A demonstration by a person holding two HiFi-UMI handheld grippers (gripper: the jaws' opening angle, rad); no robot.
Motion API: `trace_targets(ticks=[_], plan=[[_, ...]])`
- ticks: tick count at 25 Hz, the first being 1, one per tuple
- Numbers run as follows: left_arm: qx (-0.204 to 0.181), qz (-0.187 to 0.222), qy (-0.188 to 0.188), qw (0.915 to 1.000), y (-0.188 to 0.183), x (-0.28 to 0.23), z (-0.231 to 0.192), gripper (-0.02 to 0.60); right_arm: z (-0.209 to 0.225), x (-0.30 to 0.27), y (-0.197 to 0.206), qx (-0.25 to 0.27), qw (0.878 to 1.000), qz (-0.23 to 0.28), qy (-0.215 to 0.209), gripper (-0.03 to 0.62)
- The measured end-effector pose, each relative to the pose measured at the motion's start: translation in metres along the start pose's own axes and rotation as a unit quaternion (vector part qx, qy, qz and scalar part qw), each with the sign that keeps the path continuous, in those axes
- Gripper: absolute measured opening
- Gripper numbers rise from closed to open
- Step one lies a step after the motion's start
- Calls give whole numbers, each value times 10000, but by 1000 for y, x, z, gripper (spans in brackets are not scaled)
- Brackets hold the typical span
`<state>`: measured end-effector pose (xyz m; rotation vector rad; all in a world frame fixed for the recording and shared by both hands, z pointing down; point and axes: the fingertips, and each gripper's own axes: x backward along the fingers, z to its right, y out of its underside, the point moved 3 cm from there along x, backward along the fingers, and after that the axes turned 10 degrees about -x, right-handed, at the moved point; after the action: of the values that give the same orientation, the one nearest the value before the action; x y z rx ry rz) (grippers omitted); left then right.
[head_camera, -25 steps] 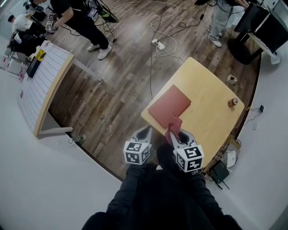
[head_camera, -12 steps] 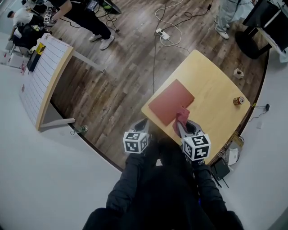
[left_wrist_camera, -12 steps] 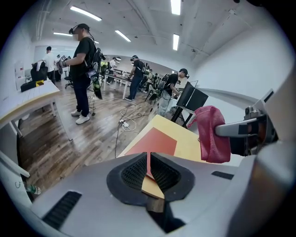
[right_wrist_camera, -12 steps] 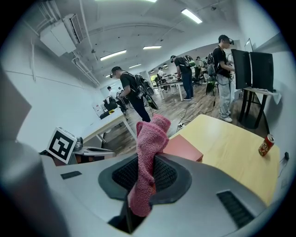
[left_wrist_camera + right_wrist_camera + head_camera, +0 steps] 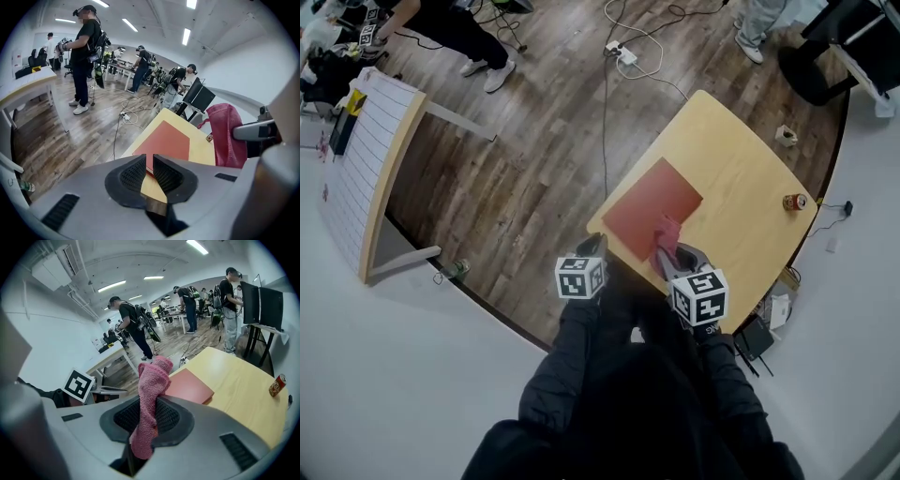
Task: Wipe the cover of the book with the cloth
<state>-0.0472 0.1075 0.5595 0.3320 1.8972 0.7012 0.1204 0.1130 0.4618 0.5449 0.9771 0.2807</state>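
A red book (image 5: 649,208) lies flat on the near-left part of the wooden table (image 5: 741,178). My right gripper (image 5: 672,255) is shut on a pink cloth (image 5: 667,232), whose free end stands up between the jaws over the book's near edge. In the right gripper view the cloth (image 5: 152,380) rises from the right gripper (image 5: 149,416), with the book (image 5: 187,386) just beyond. My left gripper (image 5: 592,249) hovers off the table's near-left corner. In the left gripper view, that gripper (image 5: 149,159) has its jaws together with nothing in them, and the book (image 5: 168,140) lies ahead.
A drink can (image 5: 793,202) and a small crumpled white thing (image 5: 785,136) sit near the table's far right edge. A white lined board (image 5: 366,159) stands to the left. Cables and a power strip (image 5: 623,54) lie on the wood floor. Several people stand beyond.
The right gripper has carried the pink cloth forward, from short of the book to its near edge. The left gripper stays beside the table corner, still holding nothing.
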Motion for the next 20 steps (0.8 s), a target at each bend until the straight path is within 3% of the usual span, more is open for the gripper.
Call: trace_targets(ticks=[4,7,17,20], plan=[[133,-84,56,9999,1,-22,-15,40,5,-28,-5,23,9997,-255,18,77],[167,-218,146,9995,3,-37,-24,104,7,-50,-14,34,9994,-343,32,77],[242,-529,426,9974,2,-75,-36,132,15,-90,-33,-106,9988,-475,75,77],[247,-678,490,9962,5,-81,-40,133,13,-105,-33,-129,9979,-631,-94,77]])
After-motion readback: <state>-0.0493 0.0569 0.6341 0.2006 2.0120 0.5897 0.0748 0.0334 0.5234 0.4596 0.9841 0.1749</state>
